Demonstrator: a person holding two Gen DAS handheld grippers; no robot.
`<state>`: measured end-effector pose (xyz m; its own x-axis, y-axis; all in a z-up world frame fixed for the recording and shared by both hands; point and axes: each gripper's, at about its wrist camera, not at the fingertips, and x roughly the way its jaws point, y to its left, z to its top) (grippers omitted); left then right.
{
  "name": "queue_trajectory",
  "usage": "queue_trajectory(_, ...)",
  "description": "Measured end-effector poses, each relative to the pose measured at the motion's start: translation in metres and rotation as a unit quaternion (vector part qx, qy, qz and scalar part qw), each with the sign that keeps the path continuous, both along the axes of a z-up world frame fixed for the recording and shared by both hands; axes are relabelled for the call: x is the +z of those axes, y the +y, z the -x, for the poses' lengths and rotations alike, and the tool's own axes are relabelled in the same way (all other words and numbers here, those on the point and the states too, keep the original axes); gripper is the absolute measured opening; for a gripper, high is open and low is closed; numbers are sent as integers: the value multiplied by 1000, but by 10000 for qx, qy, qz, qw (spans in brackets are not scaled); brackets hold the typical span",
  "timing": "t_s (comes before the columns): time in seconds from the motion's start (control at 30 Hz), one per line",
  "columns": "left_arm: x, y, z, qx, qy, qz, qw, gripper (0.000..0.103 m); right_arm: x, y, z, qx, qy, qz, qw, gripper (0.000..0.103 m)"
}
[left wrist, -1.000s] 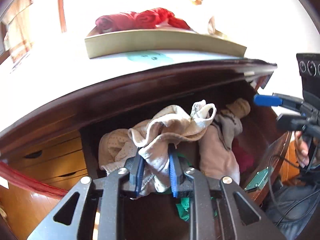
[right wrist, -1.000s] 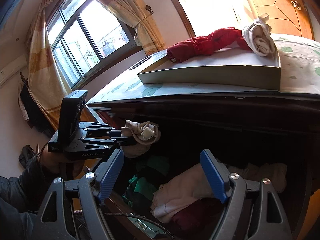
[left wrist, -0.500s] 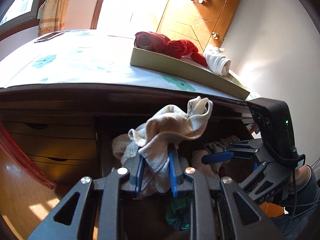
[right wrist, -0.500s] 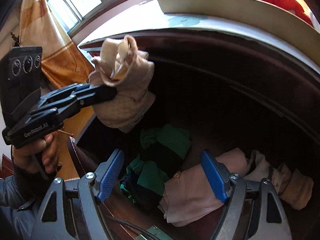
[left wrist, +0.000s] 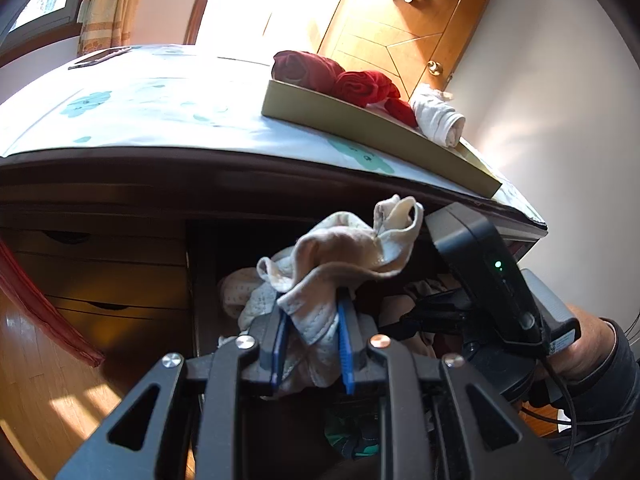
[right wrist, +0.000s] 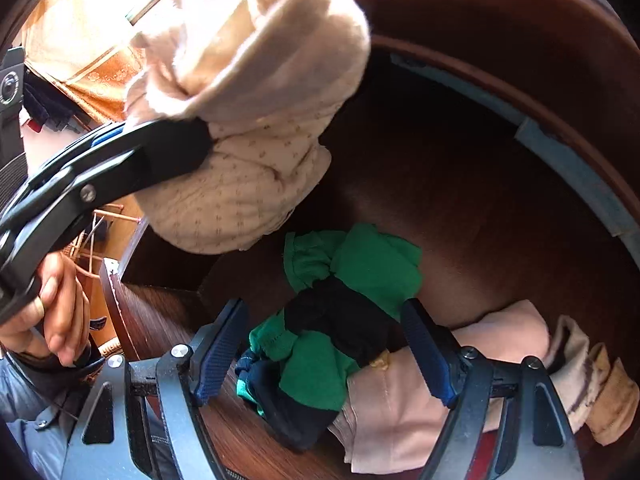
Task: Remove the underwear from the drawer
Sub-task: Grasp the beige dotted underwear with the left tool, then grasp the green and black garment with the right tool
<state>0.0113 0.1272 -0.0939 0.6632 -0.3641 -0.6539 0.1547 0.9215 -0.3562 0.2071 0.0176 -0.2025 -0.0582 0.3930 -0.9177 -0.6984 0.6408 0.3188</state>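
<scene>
Left gripper (left wrist: 310, 346): blue pads pinching a bunched cream, dotted piece of underwear (left wrist: 340, 256), held up in front of the open drawer (right wrist: 520, 208), clear of the garments below. Loose folds draped over the fingertips, one corner sticking up near the dark wooden top edge of the dresser (left wrist: 120, 196).

Right gripper (right wrist: 324, 344): fingers spread wide, nothing between the pads, angled steeply down into the drawer. Directly below the gap, a crumpled green and black garment (right wrist: 344, 320) on the drawer floor. Just beside the right finger, a pale pink folded garment (right wrist: 400, 412); further right, a beige and tan piece (right wrist: 592, 384) against it. A sliver of dark red cloth under the pink one, barely visible.

On top of the dresser: patterned white cloth cover (left wrist: 140, 108), flat olive-green box (left wrist: 360, 128) carrying rolled red garments (left wrist: 340, 80) and a rolled white one (left wrist: 438, 120).

A hand (right wrist: 52, 312) gripping the left gripper's handle at frame left in the right wrist view; another hand (left wrist: 580, 344) with dark sleeve on the right gripper's handle in the left wrist view.
</scene>
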Motion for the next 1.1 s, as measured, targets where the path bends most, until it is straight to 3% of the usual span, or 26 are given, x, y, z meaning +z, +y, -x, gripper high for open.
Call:
queue_trajectory(0.17, -2, 0, -2, -1, 72, 65, 10000, 20, -5, 14, -11, 93, 79, 119, 9999, 80)
queue_trajectory(0.37, -2, 1, -2, 15, 86, 86, 9999, 20, -11, 33, -5, 395, -6, 389, 9985, 70)
queue_trajectory(0.6, 0, 1, 0, 36, 51, 105, 9999, 20, -6, 39, 3, 652, -171, 398, 9969, 32)
queue_trajectory(0.7, 1, 2, 0, 31, 37, 108, 9999, 20, 1, 35, 10, 622, -289, 268, 9973, 22)
queue_trajectory(1.1, 3, -3, 4, -24, -29, 90, 10000, 20, 27, -6, 42, 68, -1117, -250, 9934, 17)
